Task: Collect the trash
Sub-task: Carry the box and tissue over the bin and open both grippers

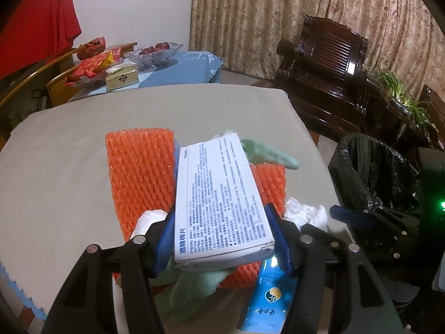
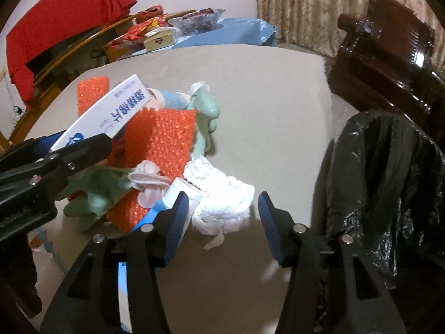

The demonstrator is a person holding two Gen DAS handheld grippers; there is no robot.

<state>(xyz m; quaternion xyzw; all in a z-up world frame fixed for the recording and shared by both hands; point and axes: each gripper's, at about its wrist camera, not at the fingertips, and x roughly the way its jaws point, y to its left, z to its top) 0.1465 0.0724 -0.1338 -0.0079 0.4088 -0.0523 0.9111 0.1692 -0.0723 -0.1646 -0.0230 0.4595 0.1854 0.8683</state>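
Observation:
A pile of trash lies on the beige table (image 1: pixel 69 167): orange foam netting (image 1: pixel 139 167), green gloves (image 1: pixel 267 153), a blue packet (image 1: pixel 267 300) and a crumpled white tissue (image 2: pixel 222 208). My left gripper (image 1: pixel 225 239) is shut on a white printed box (image 1: pixel 219 192), holding it tilted above the pile; the box (image 2: pixel 111 111) also shows in the right wrist view. My right gripper (image 2: pixel 222 197) is low over the table with the tissue between its blue fingers (image 2: pixel 175 222). The left pad is at the tissue, and a small gap remains at the right pad.
A bin lined with a black bag (image 2: pixel 389 181) stands off the table's right edge. Dark wooden chairs (image 1: pixel 328 55) are behind it. A second table at the back holds snack packs, a small box (image 1: pixel 122 78) and a glass fruit bowl (image 1: pixel 153 53).

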